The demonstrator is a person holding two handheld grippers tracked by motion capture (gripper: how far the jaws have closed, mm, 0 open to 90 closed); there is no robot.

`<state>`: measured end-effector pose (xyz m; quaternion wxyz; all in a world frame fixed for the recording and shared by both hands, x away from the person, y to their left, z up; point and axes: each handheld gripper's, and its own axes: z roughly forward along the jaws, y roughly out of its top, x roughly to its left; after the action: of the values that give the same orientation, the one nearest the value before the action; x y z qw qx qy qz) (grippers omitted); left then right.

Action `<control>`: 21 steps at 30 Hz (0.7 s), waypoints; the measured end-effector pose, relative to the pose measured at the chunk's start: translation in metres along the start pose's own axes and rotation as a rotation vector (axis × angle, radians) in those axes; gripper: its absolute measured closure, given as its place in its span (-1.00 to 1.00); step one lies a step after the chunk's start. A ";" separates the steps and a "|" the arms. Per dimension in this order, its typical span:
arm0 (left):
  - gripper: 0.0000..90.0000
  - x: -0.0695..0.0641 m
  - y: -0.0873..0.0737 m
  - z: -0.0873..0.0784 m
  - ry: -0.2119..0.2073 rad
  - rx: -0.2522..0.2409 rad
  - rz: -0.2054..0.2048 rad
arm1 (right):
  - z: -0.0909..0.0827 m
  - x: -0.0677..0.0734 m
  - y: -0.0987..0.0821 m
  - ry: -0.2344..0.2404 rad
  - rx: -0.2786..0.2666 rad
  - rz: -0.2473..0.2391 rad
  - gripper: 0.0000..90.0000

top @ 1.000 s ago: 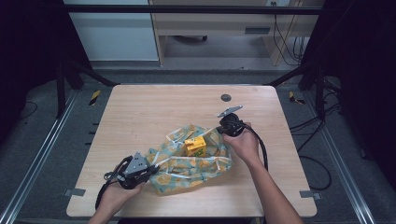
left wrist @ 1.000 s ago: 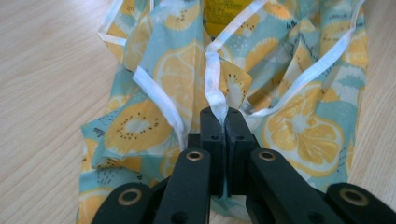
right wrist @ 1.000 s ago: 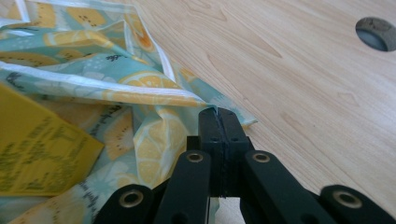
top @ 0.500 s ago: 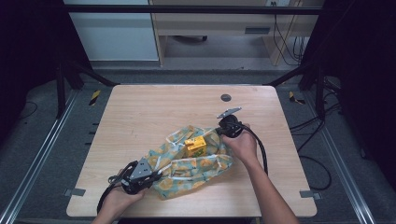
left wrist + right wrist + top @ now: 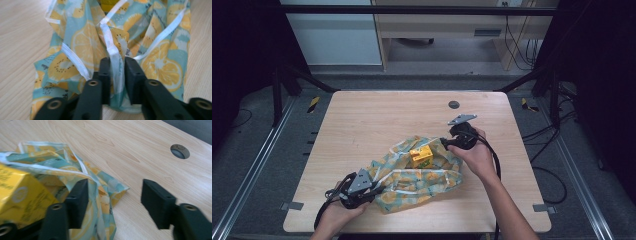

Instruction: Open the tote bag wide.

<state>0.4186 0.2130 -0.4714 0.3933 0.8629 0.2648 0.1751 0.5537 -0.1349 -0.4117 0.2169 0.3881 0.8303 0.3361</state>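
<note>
High view: patterned cloth (image 5: 417, 175) lies crumpled at lower centre of the desk (image 5: 362, 120), a yellow box (image 5: 421, 156) on it.

Left gripper view: left hand-held gripper (image 5: 117, 72), jaws just opening, slightly parted, cloth fold between them.

Right gripper view: right hand-held gripper (image 5: 115, 195), jaws just opening, wide apart, cloth edge against the left jaw, unheld.
</note>
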 end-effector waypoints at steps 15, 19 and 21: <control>-0.29 0.005 0.035 -0.036 0.054 -0.160 -0.032 | -0.081 0.025 -0.005 0.006 -0.114 -0.019 -0.42; -0.29 0.016 0.050 -0.025 0.091 -0.116 -0.025 | -0.088 0.036 -0.022 0.014 -0.104 -0.021 -0.31; -0.27 0.022 0.056 -0.018 0.093 -0.106 -0.026 | -0.088 0.041 -0.033 0.017 -0.095 -0.013 -0.26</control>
<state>0.4448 0.2057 -0.4143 0.4281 0.8281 0.2844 0.2237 0.4575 -0.1525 -0.3803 0.2301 0.3689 0.8177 0.3772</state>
